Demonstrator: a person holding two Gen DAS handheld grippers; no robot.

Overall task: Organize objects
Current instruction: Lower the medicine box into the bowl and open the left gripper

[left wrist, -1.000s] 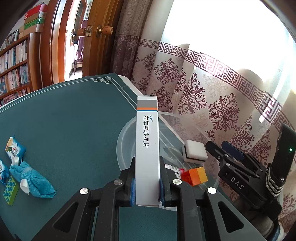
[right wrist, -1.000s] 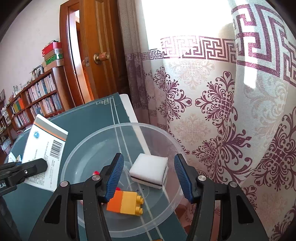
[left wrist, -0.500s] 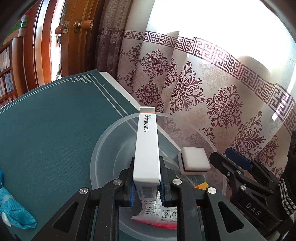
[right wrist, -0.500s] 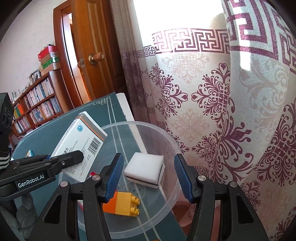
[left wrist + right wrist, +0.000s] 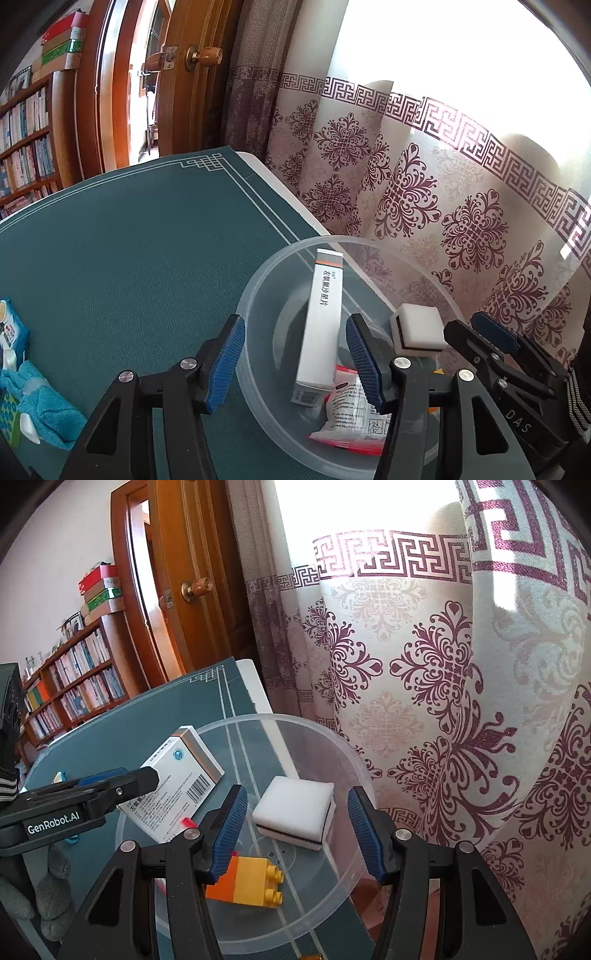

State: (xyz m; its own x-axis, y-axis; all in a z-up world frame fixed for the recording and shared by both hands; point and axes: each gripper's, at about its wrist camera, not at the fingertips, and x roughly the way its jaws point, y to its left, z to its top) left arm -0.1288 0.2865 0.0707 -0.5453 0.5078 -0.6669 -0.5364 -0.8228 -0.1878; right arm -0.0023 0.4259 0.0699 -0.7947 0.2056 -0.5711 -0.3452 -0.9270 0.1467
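left gripper (image 5: pixel 295 362) jaws are opening, pads already clear of the medicine box (image 5: pixel 321 328), which stands in the clear bowl (image 5: pixel 258 295) between them, long axis leaning away. Right gripper (image 5: pixel 295 834) sits spread and empty over the same bowl, beside the sponge (image 5: pixel 295 812)

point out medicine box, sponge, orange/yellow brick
medicine box (image 5: pixel 325 325), left wrist view, narrow white side face.
sponge (image 5: pixel 293 805), right wrist view, white top face.
brick (image 5: pixel 255 884), right wrist view, yellow side.
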